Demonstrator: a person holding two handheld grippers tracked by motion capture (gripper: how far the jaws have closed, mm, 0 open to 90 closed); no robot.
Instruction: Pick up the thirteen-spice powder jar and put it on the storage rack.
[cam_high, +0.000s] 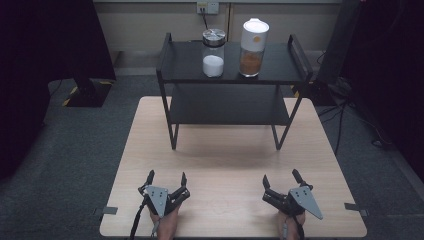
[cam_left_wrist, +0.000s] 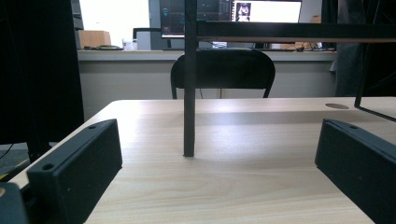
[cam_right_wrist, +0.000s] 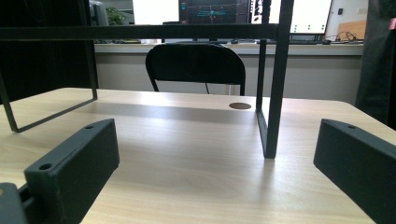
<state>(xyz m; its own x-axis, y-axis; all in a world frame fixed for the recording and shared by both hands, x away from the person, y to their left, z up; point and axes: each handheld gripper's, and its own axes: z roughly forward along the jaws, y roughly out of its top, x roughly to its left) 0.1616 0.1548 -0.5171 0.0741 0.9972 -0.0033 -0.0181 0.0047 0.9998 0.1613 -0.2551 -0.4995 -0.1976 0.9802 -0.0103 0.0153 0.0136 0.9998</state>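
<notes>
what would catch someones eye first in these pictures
Most striking is the black shelf rack at the far half of the wooden table, with two jars side by side on its top shelf: a glass jar part full of white powder and a white-lidded jar holding something brown. Near the table's front edge, the left gripper and right gripper rest with jaws apart, holding nothing.

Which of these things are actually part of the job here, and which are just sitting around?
Likely part of the job:
- left hand-held gripper, open, resting on the table
- right hand-held gripper, open too
- black shelf rack
- jar of white powder on the top shelf
- white-lidded jar of brown contents beside it

Just about:
- black chair
- monitors
</notes>
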